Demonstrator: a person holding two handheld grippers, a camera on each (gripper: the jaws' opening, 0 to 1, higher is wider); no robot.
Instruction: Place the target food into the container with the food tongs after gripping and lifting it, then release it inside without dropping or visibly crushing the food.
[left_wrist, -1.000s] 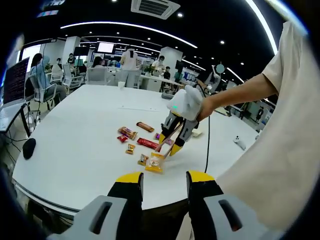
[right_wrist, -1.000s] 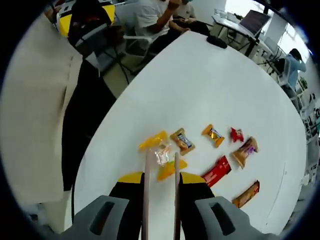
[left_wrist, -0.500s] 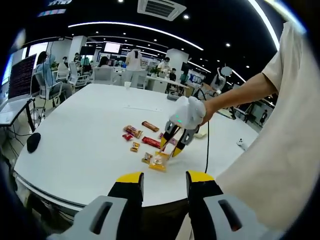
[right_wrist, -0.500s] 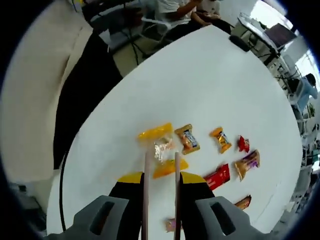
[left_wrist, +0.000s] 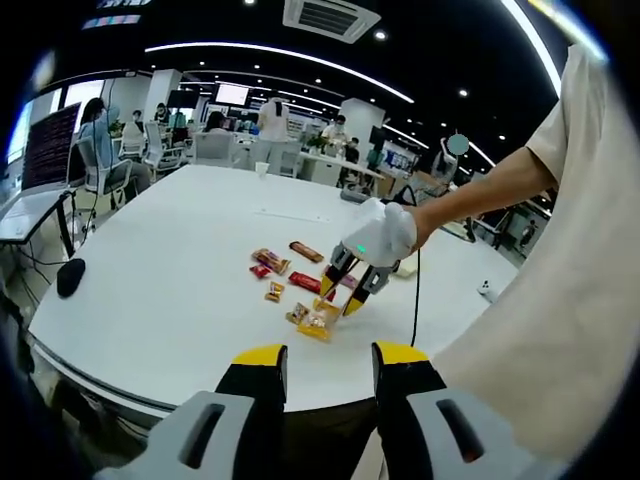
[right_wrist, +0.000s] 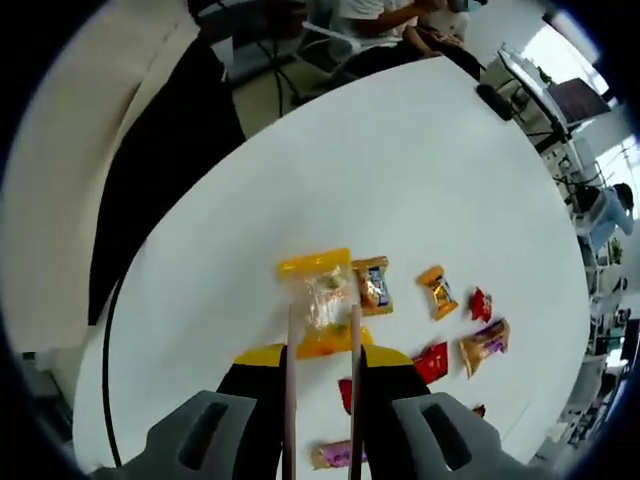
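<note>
Yellow snack packet (right_wrist: 322, 302) flat on desk (right_wrist: 420, 170), long axis along tongs (right_wrist: 321, 345) | right hand-held gripper (right_wrist: 321, 368) clamps tongs, tips straddling packet | left hand-held gripper (left_wrist: 325, 362) parted, empty

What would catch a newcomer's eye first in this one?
In the right gripper view, the tongs reach out over a yellow-edged clear snack packet lying on the white table, their two thin arms on either side of it. A scatter of other wrapped snacks lies just beyond. In the left gripper view, the right gripper points down over that same cluster, while the left gripper hangs back at the table's edge.
</note>
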